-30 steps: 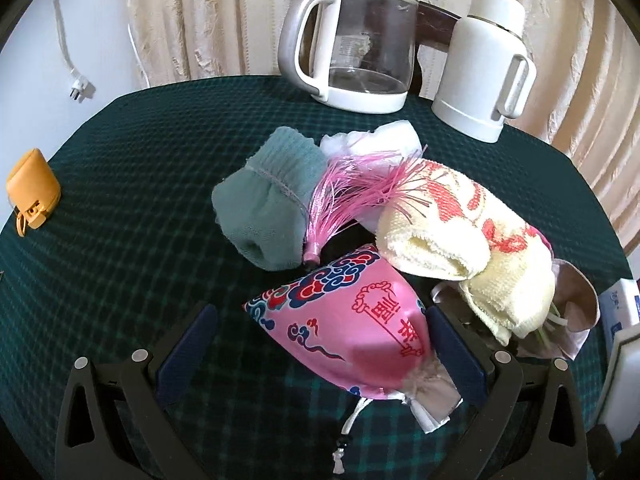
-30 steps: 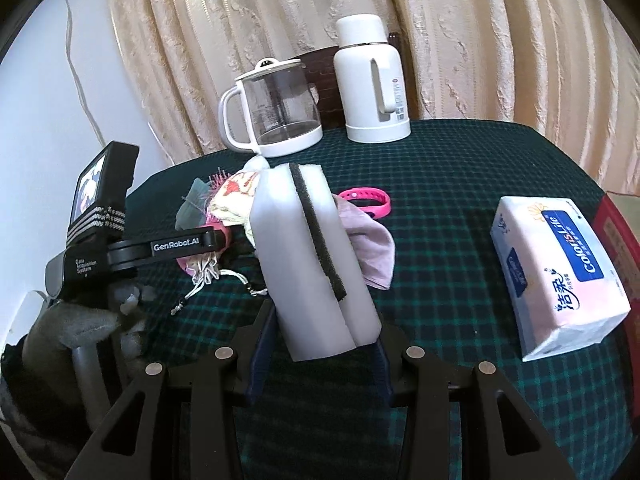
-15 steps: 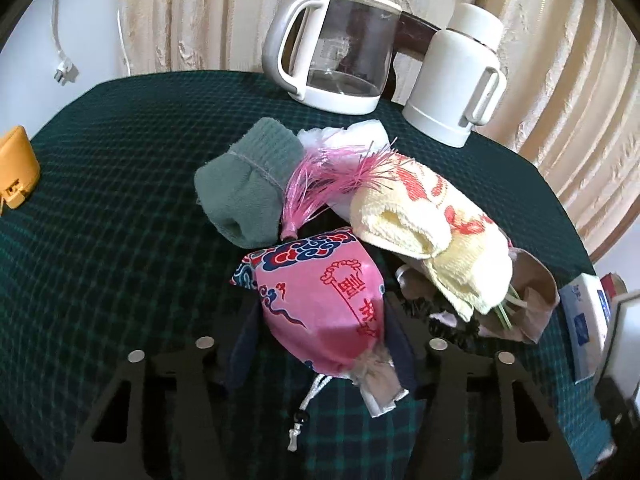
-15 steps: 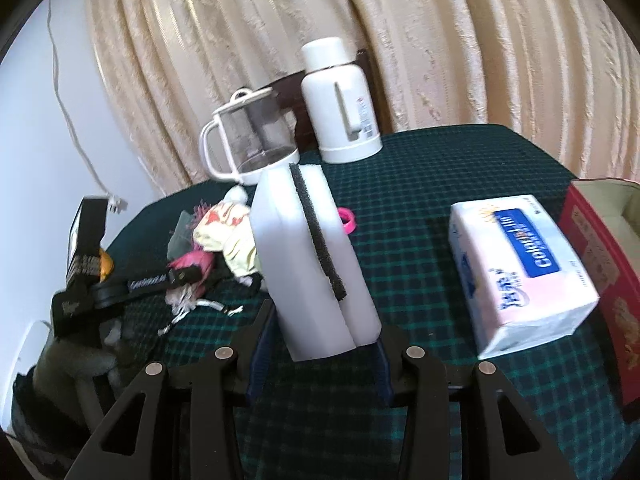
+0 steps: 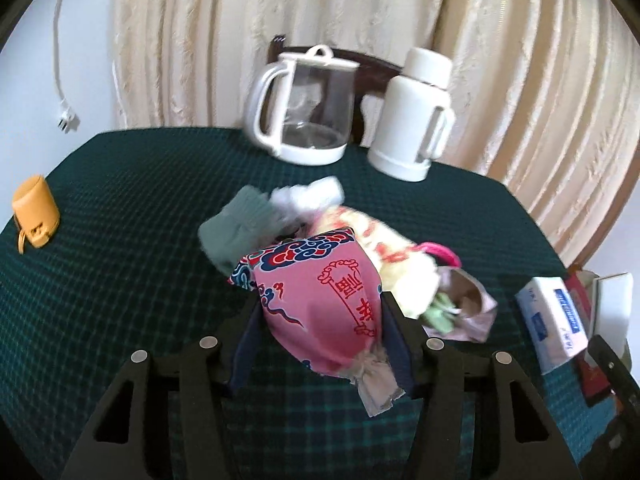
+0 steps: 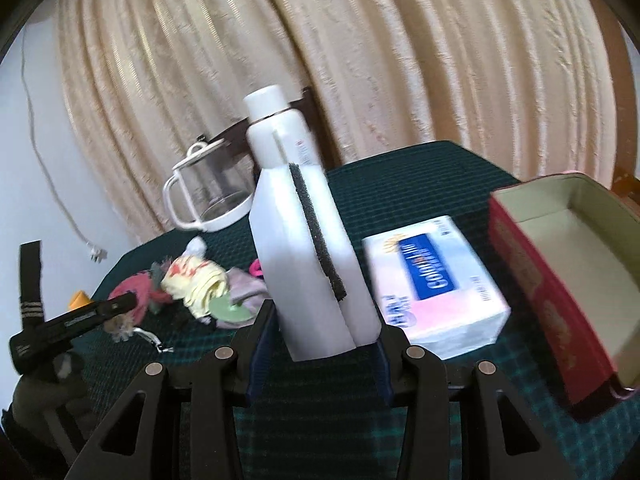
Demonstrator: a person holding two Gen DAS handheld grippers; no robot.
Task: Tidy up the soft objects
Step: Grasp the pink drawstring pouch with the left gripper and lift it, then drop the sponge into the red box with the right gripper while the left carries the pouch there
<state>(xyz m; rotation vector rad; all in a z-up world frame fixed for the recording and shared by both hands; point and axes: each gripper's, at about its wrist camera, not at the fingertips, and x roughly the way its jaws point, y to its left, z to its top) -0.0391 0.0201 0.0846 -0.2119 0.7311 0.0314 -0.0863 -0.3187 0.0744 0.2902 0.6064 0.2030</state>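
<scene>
Two soft things are in my grip: my left gripper [image 5: 320,336] is closed about halfway on the pink pouch [image 5: 320,292], lifted clear of the pile [image 5: 304,220]; my right gripper [image 6: 316,344] squeezes the white sponge block [image 6: 316,264], upright between the pads. Ahead on the right waits the red box [image 6: 560,248], open, probably the target. The pouch's slick fabric could slip, and its cord, blurred here, may snag the pile.
</scene>
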